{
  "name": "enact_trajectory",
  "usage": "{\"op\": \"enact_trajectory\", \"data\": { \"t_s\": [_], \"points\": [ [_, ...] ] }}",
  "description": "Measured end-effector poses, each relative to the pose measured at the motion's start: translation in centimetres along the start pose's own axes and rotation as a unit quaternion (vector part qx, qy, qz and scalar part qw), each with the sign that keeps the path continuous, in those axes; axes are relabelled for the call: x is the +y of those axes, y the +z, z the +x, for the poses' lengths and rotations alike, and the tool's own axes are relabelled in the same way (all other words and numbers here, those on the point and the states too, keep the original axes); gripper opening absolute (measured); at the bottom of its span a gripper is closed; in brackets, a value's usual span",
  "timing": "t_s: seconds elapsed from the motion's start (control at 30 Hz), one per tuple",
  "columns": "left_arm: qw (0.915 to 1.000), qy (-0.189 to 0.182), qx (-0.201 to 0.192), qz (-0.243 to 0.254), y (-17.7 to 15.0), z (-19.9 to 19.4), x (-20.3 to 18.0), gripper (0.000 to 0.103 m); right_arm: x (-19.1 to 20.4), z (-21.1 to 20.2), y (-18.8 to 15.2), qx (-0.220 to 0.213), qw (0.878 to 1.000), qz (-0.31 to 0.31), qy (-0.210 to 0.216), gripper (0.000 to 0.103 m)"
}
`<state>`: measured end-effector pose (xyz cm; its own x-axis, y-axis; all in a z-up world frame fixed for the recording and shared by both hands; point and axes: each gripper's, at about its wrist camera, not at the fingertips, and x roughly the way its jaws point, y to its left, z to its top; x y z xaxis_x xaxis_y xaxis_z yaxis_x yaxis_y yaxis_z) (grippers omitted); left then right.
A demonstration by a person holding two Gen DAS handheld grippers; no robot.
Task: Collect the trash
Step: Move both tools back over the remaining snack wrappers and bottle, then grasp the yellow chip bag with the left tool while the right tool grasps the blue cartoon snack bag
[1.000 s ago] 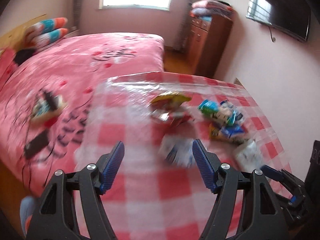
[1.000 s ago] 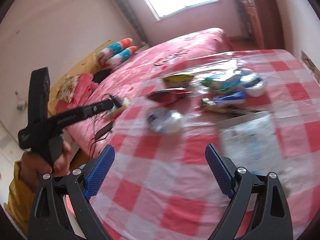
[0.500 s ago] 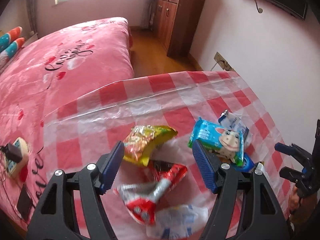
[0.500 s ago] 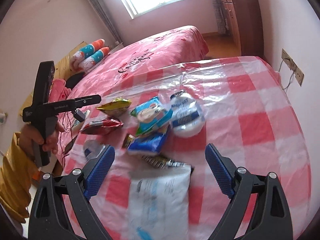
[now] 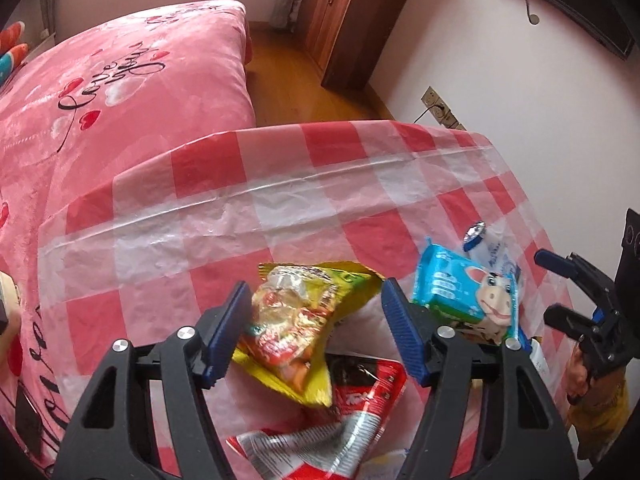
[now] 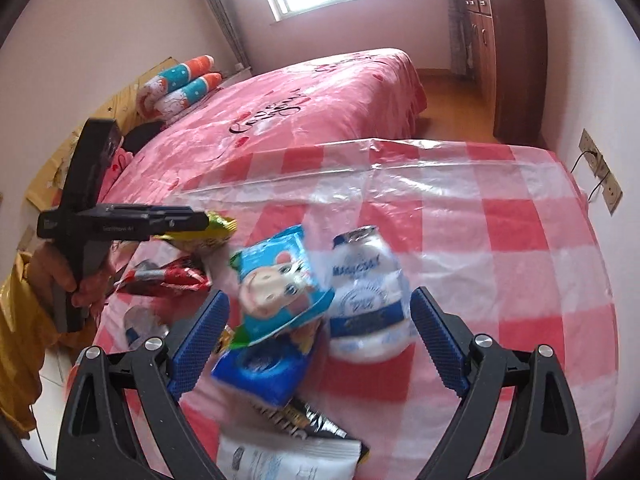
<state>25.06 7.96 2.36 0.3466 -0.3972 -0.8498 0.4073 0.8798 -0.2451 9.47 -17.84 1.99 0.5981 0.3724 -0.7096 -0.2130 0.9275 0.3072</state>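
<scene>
Snack wrappers lie on a red-and-white checked tablecloth (image 5: 280,184). My left gripper (image 5: 316,312) is open, its jaws either side of a yellow snack bag (image 5: 304,320); a red wrapper (image 5: 360,412) lies below it. A light blue cow-print pack (image 5: 468,300) lies to its right. My right gripper (image 6: 320,320) is open around the light blue pack (image 6: 280,284) and a white-and-blue pouch (image 6: 368,288). A dark blue pack (image 6: 260,372), a black wrapper (image 6: 308,420) and a white bag (image 6: 288,460) lie nearer.
A pink bed (image 5: 100,92) adjoins the table's far side. A wooden cabinet (image 5: 340,20) stands by the wall, with a wall socket (image 6: 600,168) near the table's right edge. The tablecloth (image 6: 500,240) is bare on the right.
Both grippers have moved forward and lower over the wrappers. The yellow bag now sits between the left jaws; the light blue pack and white pouch now sit between the right jaws.
</scene>
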Motion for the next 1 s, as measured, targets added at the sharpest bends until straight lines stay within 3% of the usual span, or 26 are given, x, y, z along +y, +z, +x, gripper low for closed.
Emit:
{"op": "enact_trajectory", "data": {
  "t_s": [0.07,0.27,0.43,0.53,0.77,1.0],
  "points": [
    [1.0,-0.002,-0.001,-0.004,-0.1,0.4,0.3,0.066,0.4,0.4,0.5,-0.001,1.0,-0.009,0.006,0.091],
    [0.9996,-0.022,0.008,-0.017,-0.6,1.3,1.0,0.049,3.9,2.9,1.0,0.019,0.997,-0.073,0.015,0.091],
    [0.9996,-0.023,0.011,-0.014,-1.2,1.4,0.7,0.046,5.4,5.7,0.8,0.047,0.993,-0.106,-0.024,0.06],
    [0.9996,-0.026,0.011,-0.002,-1.8,1.4,-0.1,0.044,5.4,6.0,0.5,0.052,0.992,-0.111,-0.024,0.049],
    [0.9991,-0.039,0.012,0.004,-4.2,0.6,-2.1,0.041,6.4,4.8,-1.6,0.059,0.99,-0.125,-0.023,0.041],
    [0.9984,-0.048,-0.003,-0.03,-7.7,-0.9,-3.2,0.038,6.8,2.4,-4.4,0.054,0.995,-0.087,-0.01,0.038]
  ]
}}
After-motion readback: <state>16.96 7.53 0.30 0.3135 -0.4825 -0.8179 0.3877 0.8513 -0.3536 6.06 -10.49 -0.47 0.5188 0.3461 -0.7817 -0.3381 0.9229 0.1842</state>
